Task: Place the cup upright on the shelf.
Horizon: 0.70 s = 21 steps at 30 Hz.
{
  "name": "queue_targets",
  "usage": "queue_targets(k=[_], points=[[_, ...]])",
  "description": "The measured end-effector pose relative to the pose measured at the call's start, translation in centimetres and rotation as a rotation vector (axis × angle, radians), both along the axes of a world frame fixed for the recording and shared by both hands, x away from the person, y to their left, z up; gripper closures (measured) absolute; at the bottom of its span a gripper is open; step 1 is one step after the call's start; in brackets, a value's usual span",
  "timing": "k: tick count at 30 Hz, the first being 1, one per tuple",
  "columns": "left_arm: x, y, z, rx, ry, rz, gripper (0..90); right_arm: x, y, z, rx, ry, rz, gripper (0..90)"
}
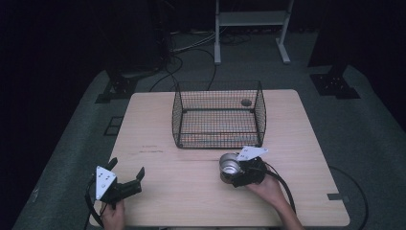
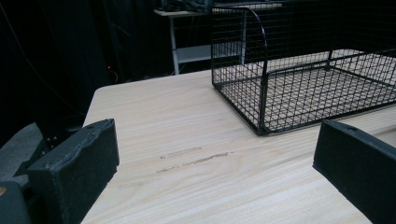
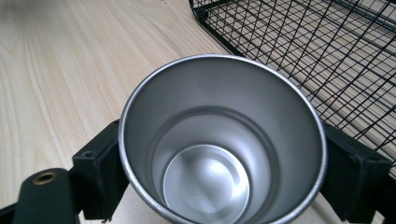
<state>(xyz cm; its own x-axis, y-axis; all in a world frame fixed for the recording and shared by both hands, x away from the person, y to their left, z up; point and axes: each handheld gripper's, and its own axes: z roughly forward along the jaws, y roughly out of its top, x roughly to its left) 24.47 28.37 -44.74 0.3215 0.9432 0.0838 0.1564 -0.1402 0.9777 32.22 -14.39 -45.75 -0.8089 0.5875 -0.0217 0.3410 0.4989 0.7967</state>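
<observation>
While the left gripper (image 1: 126,175) sits near the front-left corner of the table (image 1: 158,191) with its 2 jaws spread wide and nothing between them, the right gripper (image 1: 229,168) holds a metal cup (image 1: 229,166) near the middle of the table's front half. In the high view the cup stands just in front of the wire basket (image 1: 219,114), close to its front right corner but not touching it, and its open mouth faces up. A hand (image 1: 265,188) grips the right gripper from behind, and a black cable trails from it toward the table's right front. Another hand (image 1: 113,215) holds the left gripper at the table's front edge.

In the right gripper view the cup (image 3: 219,140) is pressed between the 2 black jaws, 1 on each side of its wall below the rim. Its inside is bare, shiny metal with a round bottom. The basket (image 3: 327,51) mesh lies just beyond it at upper right.

In the left gripper view the jaws stand far apart at the lower corners, with bare wood and a faint scuff mark (image 2: 194,158) between them. The basket (image 2: 303,70) rests farther off on the right, and it is empty. A white frame (image 1: 251,28) stands on the floor beyond the table.
</observation>
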Motion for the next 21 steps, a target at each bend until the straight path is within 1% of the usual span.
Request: queue_targets(k=[1, 5, 9, 11, 13, 14, 16, 19, 21], points=[[0.0, 0.0, 0.0, 0.001, -0.001, 0.001, 0.0, 0.0, -0.1, 0.1, 0.01, 0.01, -0.002, 14.1], [0.0, 0.1, 0.0, -0.004, -0.003, 0.003, 0.0, 0.0, -0.3, 0.3, 0.016, 0.013, -0.004, 14.2], [0.0, 0.0, 0.0, 0.003, -0.002, 0.002, 0.0, 0.0, -0.6, 0.5, 0.017, 0.012, -0.005, 14.3], [0.0, 0.0, 0.0, 0.0, -0.003, 0.004, 0.0, -0.1, -0.8, 0.7, 0.029, 0.024, -0.005, 14.3], [0.0, 0.0, 0.0, 0.0, -0.003, 0.004, 0.0, -0.1, -0.9, 0.9, 0.033, 0.026, -0.003, 14.3], [0.0, 0.1, 0.1, -0.003, -0.004, 0.005, 0.0, -0.1, -1.1, 1.3, 0.047, 0.027, 0.003, 14.3], [0.0, 0.1, 0.1, -0.003, -0.004, 0.006, 0.0, -0.2, -1.3, 1.7, 0.063, 0.031, 0.004, 14.3], [0.0, 0.1, 0.0, -0.002, -0.002, 0.006, 0.0, -0.3, -1.7, 2.4, 0.092, 0.046, 0.006, 14.4], [0.0, 0.1, 0.0, -0.003, -0.002, 0.005, 0.0, -0.3, -1.8, 2.7, 0.099, 0.047, 0.007, 14.4]])
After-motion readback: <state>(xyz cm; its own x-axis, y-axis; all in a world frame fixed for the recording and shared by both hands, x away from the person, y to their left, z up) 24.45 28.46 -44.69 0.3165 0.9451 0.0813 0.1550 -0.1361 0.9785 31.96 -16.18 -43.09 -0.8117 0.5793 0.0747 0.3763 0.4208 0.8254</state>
